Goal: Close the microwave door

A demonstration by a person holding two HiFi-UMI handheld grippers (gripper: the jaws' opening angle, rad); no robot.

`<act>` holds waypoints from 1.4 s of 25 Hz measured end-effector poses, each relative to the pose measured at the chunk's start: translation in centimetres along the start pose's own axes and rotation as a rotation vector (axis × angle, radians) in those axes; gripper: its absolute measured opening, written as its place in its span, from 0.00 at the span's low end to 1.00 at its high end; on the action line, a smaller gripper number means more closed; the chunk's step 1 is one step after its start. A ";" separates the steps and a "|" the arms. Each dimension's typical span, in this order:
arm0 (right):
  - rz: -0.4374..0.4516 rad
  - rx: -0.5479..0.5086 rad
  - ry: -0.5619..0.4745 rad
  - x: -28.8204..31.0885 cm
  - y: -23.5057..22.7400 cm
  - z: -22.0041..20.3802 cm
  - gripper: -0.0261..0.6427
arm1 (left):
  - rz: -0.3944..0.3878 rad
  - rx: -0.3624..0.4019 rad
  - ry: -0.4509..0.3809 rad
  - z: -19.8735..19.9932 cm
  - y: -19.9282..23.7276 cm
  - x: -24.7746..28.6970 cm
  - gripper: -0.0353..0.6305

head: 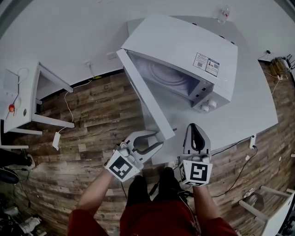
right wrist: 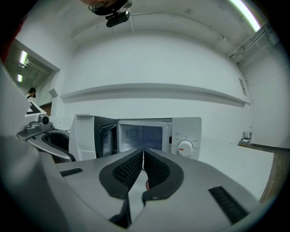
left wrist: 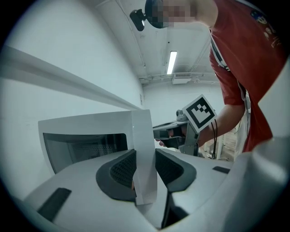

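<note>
A white microwave [head: 184, 50] stands on the white table [head: 249, 101] with its door [head: 143, 97] swung wide open toward me. My left gripper [head: 156, 140] is at the door's free end. In the left gripper view the door's edge [left wrist: 142, 136] stands between the two dark pads, which touch it on both sides. My right gripper [head: 196, 131] hovers beside it at the table's front edge, shut and holding nothing. In the right gripper view the microwave [right wrist: 186, 131], its lit cavity and the open door [right wrist: 84, 136] lie straight ahead of the right gripper [right wrist: 143, 158].
A white desk [head: 27, 97] stands at the left over the wooden floor. Cables trail across the boards near the wall. A small clear bottle [head: 224, 13] sits at the table's far edge behind the microwave. My legs are just below the grippers.
</note>
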State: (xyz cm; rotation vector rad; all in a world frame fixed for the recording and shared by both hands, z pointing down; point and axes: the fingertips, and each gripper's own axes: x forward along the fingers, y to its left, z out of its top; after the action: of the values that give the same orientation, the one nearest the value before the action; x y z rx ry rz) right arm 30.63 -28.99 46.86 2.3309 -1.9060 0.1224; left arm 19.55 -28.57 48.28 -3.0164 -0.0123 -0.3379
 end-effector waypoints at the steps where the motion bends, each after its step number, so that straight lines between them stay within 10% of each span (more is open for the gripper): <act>1: -0.001 -0.001 -0.001 0.0 -0.3 0.0 0.09 | 0.008 0.001 -0.003 0.2 0.0 0.4 0.27; 35: -0.084 0.037 -0.002 2.5 -13.2 -0.1 0.09 | 0.314 -0.083 -0.139 4.6 5.5 15.9 0.26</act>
State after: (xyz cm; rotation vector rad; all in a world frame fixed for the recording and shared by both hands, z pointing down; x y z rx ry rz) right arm 44.07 -28.81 46.67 2.4318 -1.8183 0.1482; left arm 36.21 -33.65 46.78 -3.0469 0.4682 -0.1016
